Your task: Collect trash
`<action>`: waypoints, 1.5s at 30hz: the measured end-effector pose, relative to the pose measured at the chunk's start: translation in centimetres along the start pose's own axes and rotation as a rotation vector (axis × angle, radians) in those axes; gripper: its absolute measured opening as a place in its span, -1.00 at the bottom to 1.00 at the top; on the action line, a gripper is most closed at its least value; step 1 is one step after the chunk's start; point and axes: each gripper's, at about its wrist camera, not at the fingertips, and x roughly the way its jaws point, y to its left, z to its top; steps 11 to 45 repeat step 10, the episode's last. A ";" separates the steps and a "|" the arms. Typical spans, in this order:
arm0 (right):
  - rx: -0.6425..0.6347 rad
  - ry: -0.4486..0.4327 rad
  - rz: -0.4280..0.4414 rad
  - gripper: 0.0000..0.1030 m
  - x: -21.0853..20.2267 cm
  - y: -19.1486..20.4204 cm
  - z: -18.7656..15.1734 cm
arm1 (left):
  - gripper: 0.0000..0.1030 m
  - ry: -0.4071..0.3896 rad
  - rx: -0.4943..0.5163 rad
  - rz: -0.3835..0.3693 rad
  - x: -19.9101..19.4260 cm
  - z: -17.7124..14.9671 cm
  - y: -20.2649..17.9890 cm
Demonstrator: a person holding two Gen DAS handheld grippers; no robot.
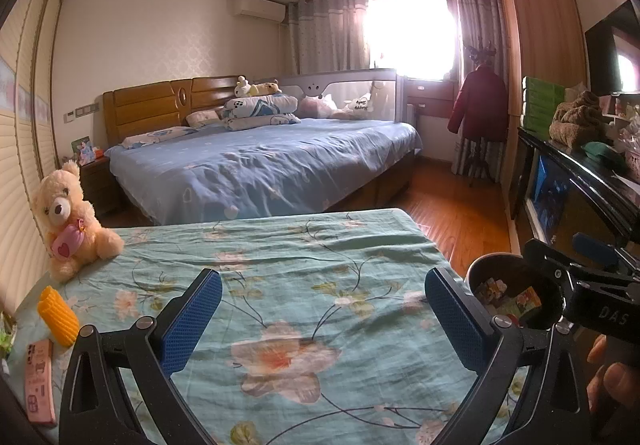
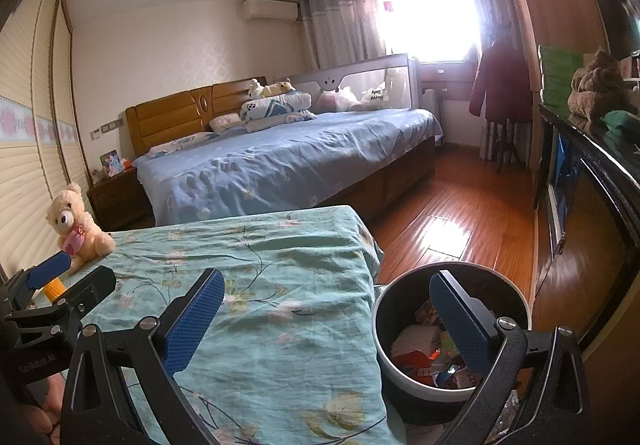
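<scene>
Teal floral sheet point(image 1: 280, 265) bare between spread jaws, bin point(image 2: 452, 329) beside edge

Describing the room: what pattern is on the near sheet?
Teal sheet with pink flowers and dark stems; clearest from the left wrist.

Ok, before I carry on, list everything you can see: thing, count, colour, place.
Trash bin: one, dark inside, on floor at right of table, holding mixed wrappers.
Tablecloth: one, teal floral, covering near table.
Teddy bear: one, cream, far left of table.
Yellow ribbed object: one, left edge of table.
Pink packet: one, near left edge.
Bed: one, blue cover, behind table.
Coat: one, dark red, on stand by window.
Left gripper: open, above cloth.
Right gripper: open, over table edge and bin.
</scene>
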 end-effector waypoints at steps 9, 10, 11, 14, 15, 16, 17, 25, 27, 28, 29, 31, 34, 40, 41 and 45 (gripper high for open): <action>-0.001 0.011 0.001 1.00 0.3 0.2 -0.5 | 0.99 0.022 -0.010 -0.006 0.3 -0.2 0.2; 0.000 0.015 0.001 1.00 0.5 0.3 -0.6 | 0.99 0.025 -0.011 -0.007 0.3 -0.2 0.3; 0.000 0.015 0.001 1.00 0.5 0.3 -0.6 | 0.99 0.025 -0.011 -0.007 0.3 -0.2 0.3; 0.000 0.015 0.001 1.00 0.5 0.3 -0.6 | 0.99 0.025 -0.011 -0.007 0.3 -0.2 0.3; 0.000 0.015 0.001 1.00 0.5 0.3 -0.6 | 0.99 0.025 -0.011 -0.007 0.3 -0.2 0.3; 0.000 0.015 0.001 1.00 0.5 0.3 -0.6 | 0.99 0.025 -0.011 -0.007 0.3 -0.2 0.3; 0.000 0.015 0.001 1.00 0.5 0.3 -0.6 | 0.99 0.025 -0.011 -0.007 0.3 -0.2 0.3; 0.000 0.015 0.001 1.00 0.5 0.3 -0.6 | 0.99 0.025 -0.011 -0.007 0.3 -0.2 0.3; 0.000 0.015 0.001 1.00 0.5 0.3 -0.6 | 0.99 0.025 -0.011 -0.007 0.3 -0.2 0.3; 0.000 0.015 0.001 1.00 0.5 0.3 -0.6 | 0.99 0.025 -0.011 -0.007 0.3 -0.2 0.3; 0.000 0.015 0.001 1.00 0.5 0.3 -0.6 | 0.99 0.025 -0.011 -0.007 0.3 -0.2 0.3; 0.000 0.015 0.001 1.00 0.5 0.3 -0.6 | 0.99 0.025 -0.011 -0.007 0.3 -0.2 0.3; 0.000 0.015 0.001 1.00 0.5 0.3 -0.6 | 0.99 0.025 -0.011 -0.007 0.3 -0.2 0.3; 0.000 0.015 0.001 1.00 0.5 0.3 -0.6 | 0.99 0.025 -0.011 -0.007 0.3 -0.2 0.3; 0.000 0.015 0.001 1.00 0.5 0.3 -0.6 | 0.99 0.025 -0.011 -0.007 0.3 -0.2 0.3; 0.000 0.015 0.001 1.00 0.5 0.3 -0.6 | 0.99 0.025 -0.011 -0.007 0.3 -0.2 0.3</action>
